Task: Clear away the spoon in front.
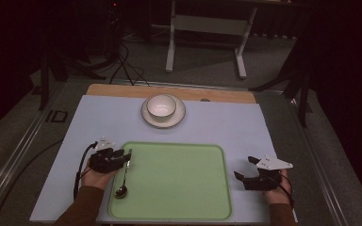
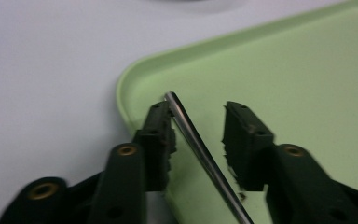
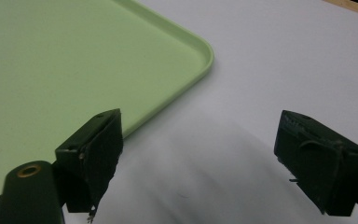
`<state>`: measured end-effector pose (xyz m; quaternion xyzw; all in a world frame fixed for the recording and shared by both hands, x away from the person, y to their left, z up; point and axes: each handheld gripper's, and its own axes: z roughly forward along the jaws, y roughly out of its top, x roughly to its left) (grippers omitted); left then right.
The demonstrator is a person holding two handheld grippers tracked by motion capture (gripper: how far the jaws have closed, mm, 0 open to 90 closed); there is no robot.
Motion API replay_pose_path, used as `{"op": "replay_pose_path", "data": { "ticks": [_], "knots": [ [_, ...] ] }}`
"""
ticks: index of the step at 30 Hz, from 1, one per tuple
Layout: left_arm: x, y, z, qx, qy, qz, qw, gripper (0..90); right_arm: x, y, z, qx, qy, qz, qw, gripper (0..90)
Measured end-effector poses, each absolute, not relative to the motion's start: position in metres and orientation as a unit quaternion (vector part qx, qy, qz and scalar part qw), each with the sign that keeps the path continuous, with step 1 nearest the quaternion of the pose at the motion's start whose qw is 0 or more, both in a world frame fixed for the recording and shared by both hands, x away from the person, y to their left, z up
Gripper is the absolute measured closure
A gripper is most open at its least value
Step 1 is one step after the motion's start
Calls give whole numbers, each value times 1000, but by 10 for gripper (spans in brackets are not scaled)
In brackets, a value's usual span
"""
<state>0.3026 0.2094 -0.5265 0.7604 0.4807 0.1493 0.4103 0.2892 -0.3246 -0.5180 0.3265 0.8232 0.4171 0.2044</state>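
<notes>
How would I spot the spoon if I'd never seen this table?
Find the green tray nearest the person. Along its left edge, by the left gripper, lies the spoon, handle between the open jaws. It is the one slim, shiny metal thing there.

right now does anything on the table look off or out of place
Nothing is spilled or broken. The spoon lies at the green tray's left edge, its handle between the open jaws of the left gripper, against one jaw. The bowl sits upright on its plate. The right gripper is open, empty.

Right gripper [image 3: 198, 163] jaws wide apart, nothing between them; green tray [image 3: 74, 70] corner upper left of frame, pale tabletop [image 3: 284, 60] right.
</notes>
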Motion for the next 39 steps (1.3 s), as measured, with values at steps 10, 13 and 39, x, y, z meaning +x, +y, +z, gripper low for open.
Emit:
{"op": "replay_pose_path", "data": {
  "ticks": [10,13,39],
  "knots": [
    [302,207,-521,765,468,188,400,432,290,-324,-518,325,824,416,204,151],
    [301,206,-521,768,465,197,394,420,290,-324,-518,325,824,416,205,151],
    [301,224,-510,759,455,234,403,399,288,-330,-513,334,808,429,228,151]
  ]
}}
